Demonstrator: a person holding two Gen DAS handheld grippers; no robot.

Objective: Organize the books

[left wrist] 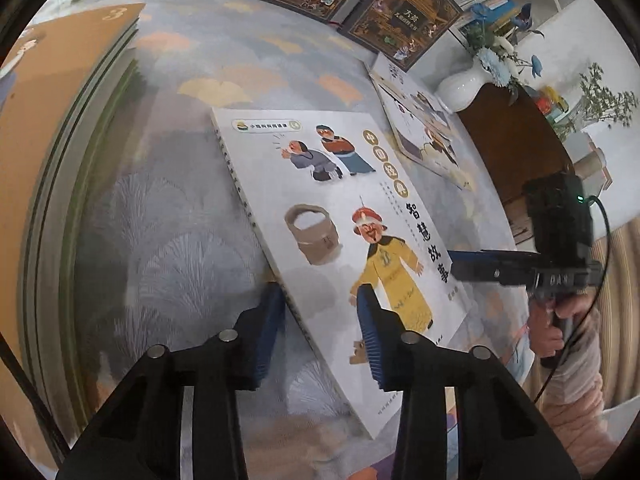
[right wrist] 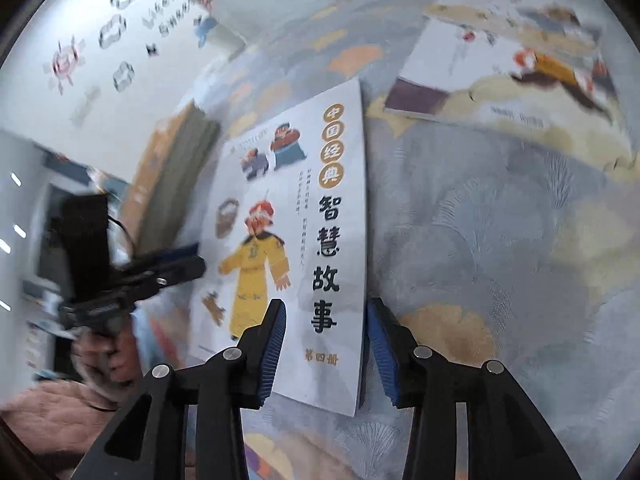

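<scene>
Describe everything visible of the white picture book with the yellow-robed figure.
The white book is thin, a glossy paper cover with black and gold Chinese title characters, cartoon figures and a sack. It lies cover up on the patterned cloth. The left gripper straddles its spine edge; the right gripper straddles its opposite edge. Whether pads press is unclear.

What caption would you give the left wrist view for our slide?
Left tongs straddle the spine edge of a white illustrated storybook on a blue leaf-patterned cloth, right tongs at the opposite edge.
</scene>
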